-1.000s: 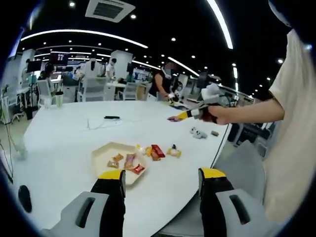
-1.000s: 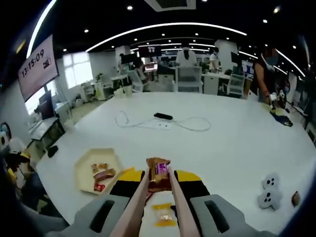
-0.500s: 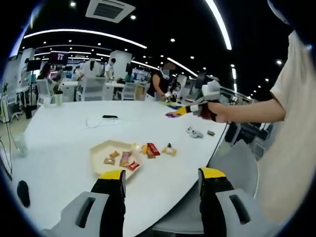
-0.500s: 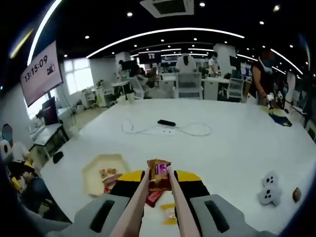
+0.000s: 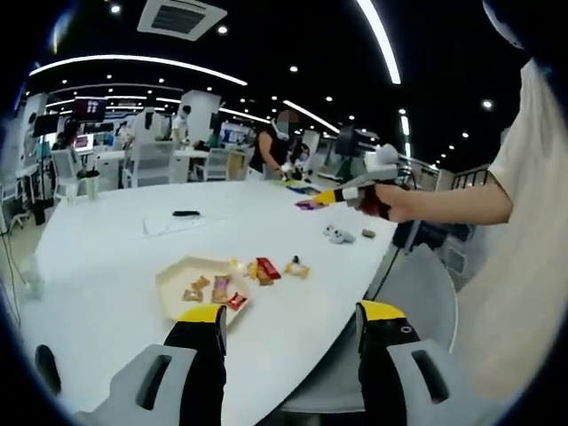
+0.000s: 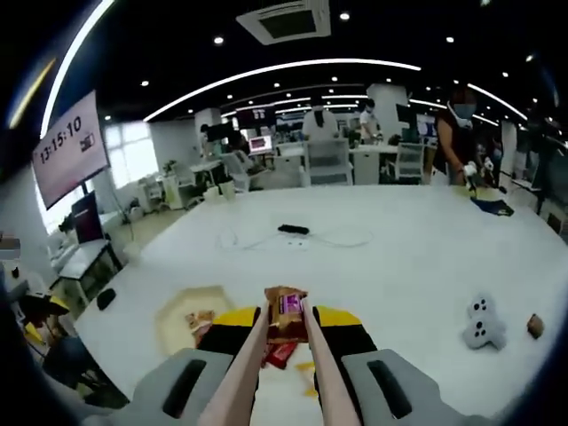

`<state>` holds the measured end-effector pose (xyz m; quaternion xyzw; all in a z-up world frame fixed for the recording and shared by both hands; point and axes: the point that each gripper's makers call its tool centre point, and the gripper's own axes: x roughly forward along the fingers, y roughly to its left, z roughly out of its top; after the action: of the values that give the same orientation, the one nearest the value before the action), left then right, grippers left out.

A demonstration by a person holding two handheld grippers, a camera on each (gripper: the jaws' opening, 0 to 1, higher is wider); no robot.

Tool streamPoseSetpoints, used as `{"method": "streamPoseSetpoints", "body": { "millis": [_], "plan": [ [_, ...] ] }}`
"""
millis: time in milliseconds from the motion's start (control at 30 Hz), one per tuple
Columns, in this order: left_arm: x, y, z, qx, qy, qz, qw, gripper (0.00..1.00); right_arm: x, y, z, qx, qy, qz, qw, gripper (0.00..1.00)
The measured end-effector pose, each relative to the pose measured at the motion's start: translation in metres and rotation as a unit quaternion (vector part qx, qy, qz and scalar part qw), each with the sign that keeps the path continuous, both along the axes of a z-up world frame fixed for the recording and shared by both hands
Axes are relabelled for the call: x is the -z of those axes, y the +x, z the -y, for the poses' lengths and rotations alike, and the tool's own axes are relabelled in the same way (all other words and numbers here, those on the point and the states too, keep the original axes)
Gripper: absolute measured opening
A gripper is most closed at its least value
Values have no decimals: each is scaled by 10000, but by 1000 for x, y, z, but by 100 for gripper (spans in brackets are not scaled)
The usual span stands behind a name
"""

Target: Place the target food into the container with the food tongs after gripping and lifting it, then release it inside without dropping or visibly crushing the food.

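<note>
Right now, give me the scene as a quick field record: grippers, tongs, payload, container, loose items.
left gripper: open, holding nothing, low over the table edge
right gripper: shut on the food tongs
payload: snack packet pinched at the tong tips, lifted off the table, not visibly crushed
container: tray on the white table, already holding a few packets
loose snacks: beside the tray, on the table
other: white cable, small white toy
status: packet not yet over the tray
</note>
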<state>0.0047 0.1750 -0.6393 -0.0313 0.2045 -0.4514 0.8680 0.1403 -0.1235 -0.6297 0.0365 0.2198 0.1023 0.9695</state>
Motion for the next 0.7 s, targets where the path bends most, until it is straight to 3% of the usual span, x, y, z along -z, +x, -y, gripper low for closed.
{"method": "streamPoseSetpoints", "body": {
  "millis": [333,700],
  "plan": [
    [4,0,3,-15,-243,34,9997,58,-2,-9,8,222,-10,70,9997,22],
    [16,-6,-16,-76,-309,-118,9994,59,-5,-21,1,368,-47,98,9993,22]
  ]
}}
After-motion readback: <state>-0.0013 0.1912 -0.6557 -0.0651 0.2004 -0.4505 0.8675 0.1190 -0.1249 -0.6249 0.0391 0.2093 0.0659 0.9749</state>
